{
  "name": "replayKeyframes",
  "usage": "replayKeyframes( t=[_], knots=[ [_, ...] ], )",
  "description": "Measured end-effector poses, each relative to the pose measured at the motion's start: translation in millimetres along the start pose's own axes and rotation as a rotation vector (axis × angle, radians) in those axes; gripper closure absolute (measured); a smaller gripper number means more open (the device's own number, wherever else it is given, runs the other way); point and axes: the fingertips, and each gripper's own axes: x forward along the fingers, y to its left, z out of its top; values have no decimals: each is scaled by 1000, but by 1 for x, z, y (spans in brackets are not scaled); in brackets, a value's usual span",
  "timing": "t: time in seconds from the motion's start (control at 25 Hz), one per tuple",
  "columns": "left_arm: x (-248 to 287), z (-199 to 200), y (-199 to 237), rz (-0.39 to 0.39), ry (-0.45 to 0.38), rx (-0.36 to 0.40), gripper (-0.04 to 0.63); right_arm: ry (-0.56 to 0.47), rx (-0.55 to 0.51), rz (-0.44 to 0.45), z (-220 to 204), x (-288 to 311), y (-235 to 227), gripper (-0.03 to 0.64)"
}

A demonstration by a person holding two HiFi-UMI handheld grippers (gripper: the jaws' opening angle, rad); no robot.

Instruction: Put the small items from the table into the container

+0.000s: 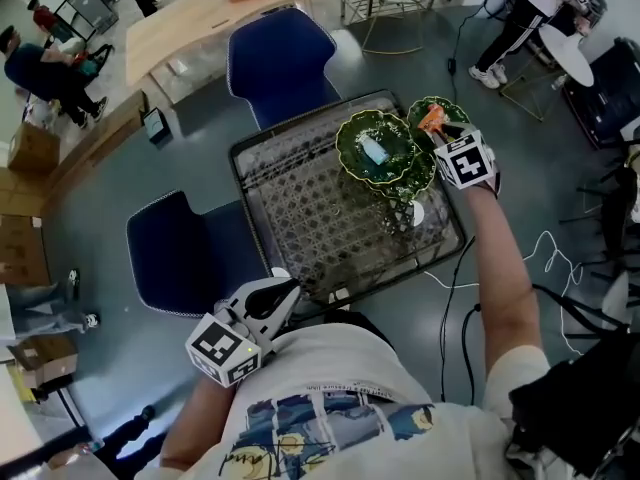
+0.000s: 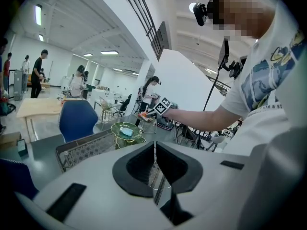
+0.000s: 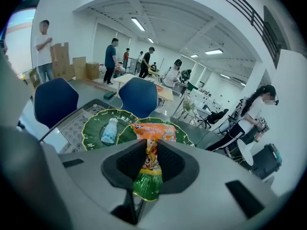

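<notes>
snack packet (image 3: 152, 128) in right tool (image 3: 149, 150), above green dish (image 3: 181, 133)

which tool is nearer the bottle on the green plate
Right. Right tool, gripping a snack packet, hovers over the next plate, beside the bottle; left tool sits at the table's near edge.

Head view: steeply down over worktop (image 1: 300, 223). Left gripper view: low, distant, looking across it. Right gripper view: close above green dishes (image 3: 91, 128); all three share them.
</notes>
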Motion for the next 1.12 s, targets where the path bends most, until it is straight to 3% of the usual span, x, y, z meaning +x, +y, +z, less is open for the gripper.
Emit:
replayKeyframes(
  t=[0.2, 0.64, 0.84, 1.12],
  knots=[
    [-5, -3, 1, 10, 5, -3, 586, -37, 57, 40, 0, -1, 8, 544],
    [-6, -3, -2, -47, 4, 13, 586, -132, 99, -29, 2, -46, 21, 538],
    [-21, -10, -3, -107, -5, 34, 586, -177, 153, -65, -8, -80, 71, 538],
    [-55, -20, -5, -210, 14, 85, 587, -175, 276, -17, -40, -129, 190, 540]
  ],
)
